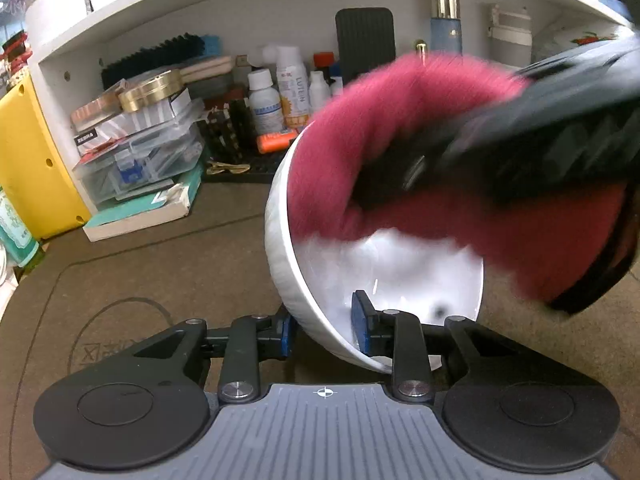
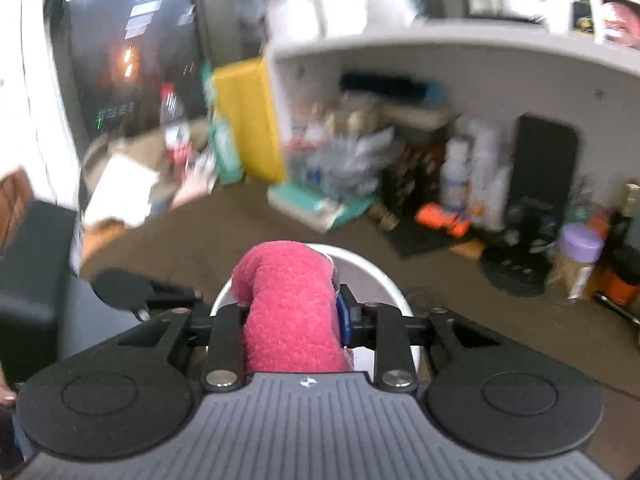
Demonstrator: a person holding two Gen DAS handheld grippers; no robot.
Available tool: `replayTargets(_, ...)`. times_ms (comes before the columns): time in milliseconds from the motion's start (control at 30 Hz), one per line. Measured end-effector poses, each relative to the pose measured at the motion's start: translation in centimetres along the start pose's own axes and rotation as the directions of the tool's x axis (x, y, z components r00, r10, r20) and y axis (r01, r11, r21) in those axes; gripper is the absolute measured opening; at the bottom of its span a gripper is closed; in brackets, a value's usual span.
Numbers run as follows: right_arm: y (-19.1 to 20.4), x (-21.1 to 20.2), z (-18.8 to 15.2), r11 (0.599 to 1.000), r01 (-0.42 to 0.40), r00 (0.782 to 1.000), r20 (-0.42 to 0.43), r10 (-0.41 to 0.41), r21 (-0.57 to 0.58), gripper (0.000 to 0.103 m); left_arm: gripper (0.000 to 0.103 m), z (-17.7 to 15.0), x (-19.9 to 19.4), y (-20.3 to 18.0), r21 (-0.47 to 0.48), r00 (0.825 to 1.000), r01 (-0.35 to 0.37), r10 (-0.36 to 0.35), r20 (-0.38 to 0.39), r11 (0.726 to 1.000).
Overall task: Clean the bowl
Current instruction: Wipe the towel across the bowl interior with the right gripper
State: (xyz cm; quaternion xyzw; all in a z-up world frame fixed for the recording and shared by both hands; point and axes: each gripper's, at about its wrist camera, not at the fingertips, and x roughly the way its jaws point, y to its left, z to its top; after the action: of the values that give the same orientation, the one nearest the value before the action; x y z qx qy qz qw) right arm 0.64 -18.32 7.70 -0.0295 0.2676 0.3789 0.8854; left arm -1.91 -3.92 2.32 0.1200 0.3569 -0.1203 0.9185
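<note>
A white shelf [image 1: 256, 4] arches over the brown mat [image 1: 168, 264]. At ten o'clock in the left view stands a yellow box [image 1: 28, 160]; beside it, clear cases [image 1: 140, 156] stacked on a teal book [image 1: 140, 216]. At twelve o'clock — white bottles [image 1: 280, 92], an orange tube [image 1: 276, 141], a black ribbed pad [image 1: 365, 44]. In the right view, at three o'clock, a purple-lidded jar [image 2: 580, 258].

Motion blur smears the red cloth [image 1: 400, 120] and shelf clutter [image 2: 352, 160].
</note>
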Motion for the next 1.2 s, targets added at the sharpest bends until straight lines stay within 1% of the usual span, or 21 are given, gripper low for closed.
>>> replayTargets(33, 0.1, -0.8, -0.2, 1.000, 0.018, 1.000, 0.004, -0.018, -0.018, 0.028, 0.031, 0.0, 0.0, 0.0, 0.003, 1.000, -0.001, 0.001, -0.001, 1.000)
replayTargets(67, 0.5, -1.3, -0.6, 0.996, 0.054, 0.998, -0.007, -0.055, -0.065, 0.028, 0.031, 0.0, 0.1, -0.1, 0.012, 1.000, -0.002, 0.002, -0.002, 1.000)
replayTargets(100, 1.1, -1.2, -1.0, 0.985, 0.098, 0.993, -0.044, -0.105, -0.145, 0.028, 0.031, 0.0, 0.1, -0.2, 0.020, 1.000, -0.004, 0.004, -0.003, 1.000)
replayTargets(133, 1.5, -0.7, -1.4, 0.968, 0.119, 0.986, -0.089, -0.142, -0.221, 0.028, 0.032, 0.1, 0.1, -0.2, 0.025, 1.000, -0.004, 0.004, -0.004, 1.000)
replayTargets(167, 1.9, -0.4, -1.7, 0.954, 0.129, 0.979, -0.118, -0.166, -0.271, 0.028, 0.032, 0.1, 0.1, -0.4, 0.041, 1.000, -0.005, 0.005, -0.005, 0.999)
replayTargets(200, 2.4, 0.0, -2.2, 0.942, 0.110, 0.973, -0.161, -0.168, -0.318, 0.028, 0.032, 0.2, 0.0, -0.5, 0.054, 1.000, -0.007, 0.007, -0.006, 0.999)
replayTargets(233, 3.0, 0.9, -2.6, 0.924, 0.076, 0.961, -0.219, -0.168, -0.375, 0.028, 0.032, 0.2, 0.0, -0.6, 0.062, 1.000, -0.009, 0.010, -0.007, 0.998)
replayTargets(333, 4.0, 2.9, -2.7, 0.892, 0.031, 0.941, -0.288, -0.178, -0.452, 0.029, 0.031, 0.2, 0.0, -1.0, 0.091, 1.000, -0.022, 0.023, -0.007, 0.996)
replayTargets(400, 3.8, 4.5, -2.2, 0.876, 0.011, 0.926, -0.325, -0.191, -0.483, 0.031, 0.030, 0.3, 0.0, -0.6, 0.084, 1.000, -0.024, 0.025, -0.011, 0.996)
replayTargets(467, 3.6, 4.9, -1.7, 0.877, -0.009, 0.925, -0.338, -0.175, -0.480, 0.031, 0.030, 0.3, 0.0, 0.0, 0.073, 1.000, -0.017, 0.019, -0.018, 0.997)
replayTargets(567, 3.2, 4.5, -1.5, 0.887, -0.009, 0.931, -0.327, -0.160, -0.461, 0.029, 0.030, 0.5, 0.1, 0.7, 0.063, 1.000, -0.001, 0.003, -0.028, 0.998)
replayTargets(667, 2.3, 3.7, -1.0, 0.911, 0.032, 0.950, -0.269, -0.155, -0.411, 0.026, 0.033, 0.5, 0.1, 0.4, 0.080, 0.999, -0.009, 0.012, -0.030, 0.997)
replayTargets(700, 1.9, 3.0, -0.6, 0.920, 0.065, 0.961, -0.224, -0.162, -0.387, 0.025, 0.034, 0.5, 0.1, 0.2, 0.089, 0.999, -0.017, 0.019, -0.029, 0.996)
replayTargets(733, 1.3, 2.0, -0.1, 0.930, 0.102, 0.972, -0.162, -0.168, -0.352, 0.021, 0.034, 0.5, 0.2, 0.1, 0.089, 0.999, -0.020, 0.023, -0.029, 0.996)
replayTargets(767, 1.0, 1.6, 0.2, 0.939, 0.109, 0.978, -0.133, -0.160, -0.327, 0.021, 0.035, 0.5, 0.2, 0.1, 0.087, 0.999, -0.023, 0.026, -0.030, 0.996)
replayTargets(933, 0.9, 0.3, -1.0, 0.948, 0.137, 0.980, -0.100, -0.172, -0.288, 0.021, 0.036, 0.6, 0.3, -0.2, 0.070, 0.998, -0.043, 0.046, -0.035, 0.997)
replayTargets(1167, 0.8, -1.6, -3.1, 0.955, 0.180, 0.978, -0.057, -0.199, -0.235, 0.021, 0.037, 0.6, 0.3, -0.1, 0.043, 0.998, -0.053, 0.054, -0.034, 0.998)
replayTargets(1200, 0.8, -1.9, -3.3, 0.956, 0.186, 0.978, -0.051, -0.203, -0.227, 0.021, 0.039, 0.6, 0.3, 0.0, 0.037, 0.998, -0.053, 0.054, -0.032, 0.998)
